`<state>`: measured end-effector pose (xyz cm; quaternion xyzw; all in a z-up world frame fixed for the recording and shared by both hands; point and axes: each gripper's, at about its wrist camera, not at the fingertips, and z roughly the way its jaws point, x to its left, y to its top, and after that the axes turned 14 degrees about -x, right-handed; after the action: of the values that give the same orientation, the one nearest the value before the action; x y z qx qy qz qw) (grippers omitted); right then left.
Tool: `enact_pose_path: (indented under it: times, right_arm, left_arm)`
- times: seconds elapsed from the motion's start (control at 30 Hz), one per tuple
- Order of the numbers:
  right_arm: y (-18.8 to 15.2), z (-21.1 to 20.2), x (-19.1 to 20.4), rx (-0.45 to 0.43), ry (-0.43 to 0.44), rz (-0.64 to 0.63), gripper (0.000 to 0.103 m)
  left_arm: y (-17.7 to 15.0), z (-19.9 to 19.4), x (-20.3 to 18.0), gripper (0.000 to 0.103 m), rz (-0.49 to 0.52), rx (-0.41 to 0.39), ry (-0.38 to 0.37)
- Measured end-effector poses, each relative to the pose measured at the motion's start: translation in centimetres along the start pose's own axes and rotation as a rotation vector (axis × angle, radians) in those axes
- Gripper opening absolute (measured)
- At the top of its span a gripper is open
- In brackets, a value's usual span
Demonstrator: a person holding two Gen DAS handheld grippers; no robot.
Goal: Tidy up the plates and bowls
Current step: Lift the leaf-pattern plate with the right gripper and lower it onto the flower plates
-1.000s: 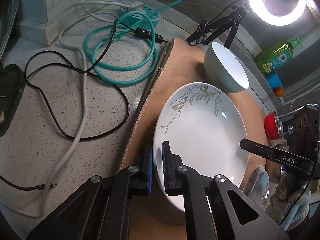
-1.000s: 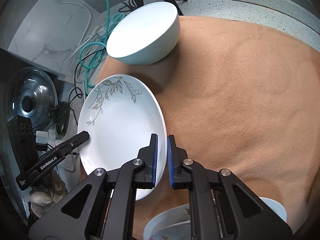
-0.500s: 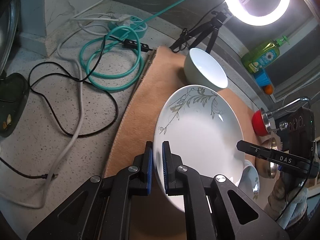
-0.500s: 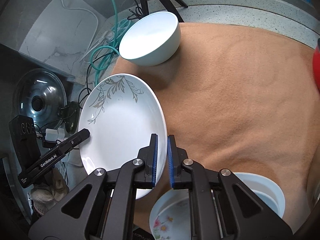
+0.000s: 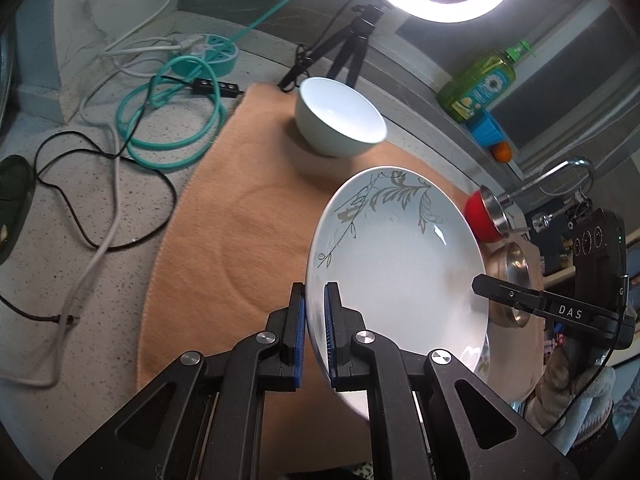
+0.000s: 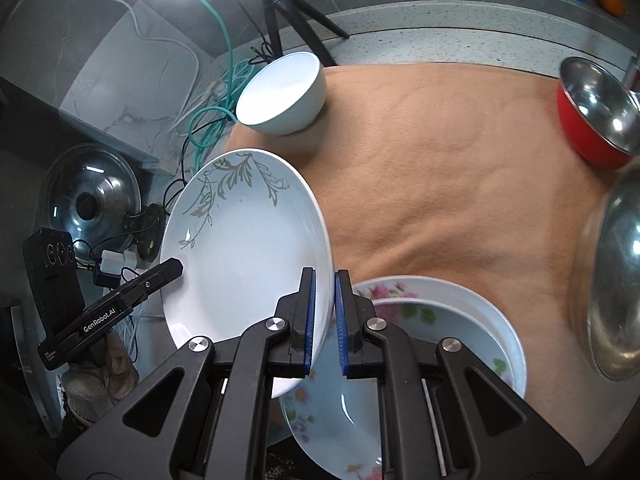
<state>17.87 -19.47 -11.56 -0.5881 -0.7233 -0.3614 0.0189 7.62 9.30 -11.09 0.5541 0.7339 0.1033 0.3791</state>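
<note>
— Over the tan cloth (image 5: pixel 224 248), from my left wrist view, what do you make of it?

— My left gripper (image 5: pixel 316 336) is clamped on the near rim of the leaf-patterned plate (image 5: pixel 400 264), one blue pad on each face of the rim. The plate is tilted and clear of the cloth. My right gripper (image 5: pixel 480 282) shows as a black finger at the plate's opposite edge. Beyond the plate, a pale bowl (image 5: pixel 340 120) stands upright on the cloth, well apart from it.

— So which step is this?

— I judge it to be the carry: both tongs share one plate in the air, and it is not set down anywhere yet.

— And from the right wrist?

— My right gripper (image 6: pixel 324 316) is closed on the plate's rim (image 6: pixel 240 248), with the rim pinched between the pads. Just below and beside that edge sit a flowered plate (image 6: pixel 332 412) and a flowered bowl (image 6: pixel 460 320), overlapping; I cannot tell which rests on which. A red steel-lined bowl (image 6: pixel 596 116) and a steel bowl (image 6: pixel 612 288) stand further right. My left gripper (image 6: pixel 160 280) holds the far rim.

— What does the next move call for?

— Probably lowering the leaf plate level onto the flowered plate, both hands sinking together so the rim does not twist. I would free it only once it lies flat, or it could slide off.
</note>
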Motion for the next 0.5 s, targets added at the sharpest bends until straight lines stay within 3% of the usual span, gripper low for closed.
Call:
enact_pose_path:
  times: [0.5]
  right_arm:
    - [-3.1, -5.4, -4.7, -0.03, -0.051, 0.06, 0.01]
  left_arm:
    - [-3.4, 0.8, -5.2, 0.007, 0.069, 0.068, -0.066]
